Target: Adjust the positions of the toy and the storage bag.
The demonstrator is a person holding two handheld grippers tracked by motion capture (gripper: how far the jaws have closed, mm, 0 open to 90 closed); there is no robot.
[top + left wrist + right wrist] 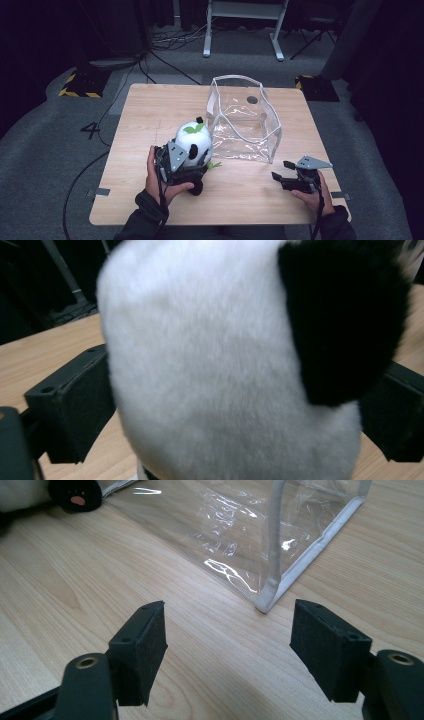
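The left gripper (pixel 186 167) is clamped on a round black-and-white plush panda (pixel 194 142) just beside the clear plastic white-trimmed pouch (pixel 243 120). The right gripper (pixel 286 178) hangs empty, its 2 jaws apart. Unsteadied, the floppy pouch could collapse or slide when the panda is pushed in.

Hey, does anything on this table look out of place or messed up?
Nothing spilled or broken. The clear plastic bag with white trim stands open but crumpled, its walls sagging unevenly. The black-and-white plush panda is squeezed in the left claw.

Fluffy plush panda (pixel 192 141), glossy clear plastic bag (pixel 243 120), matt wood-grain table (pixel 145 110).
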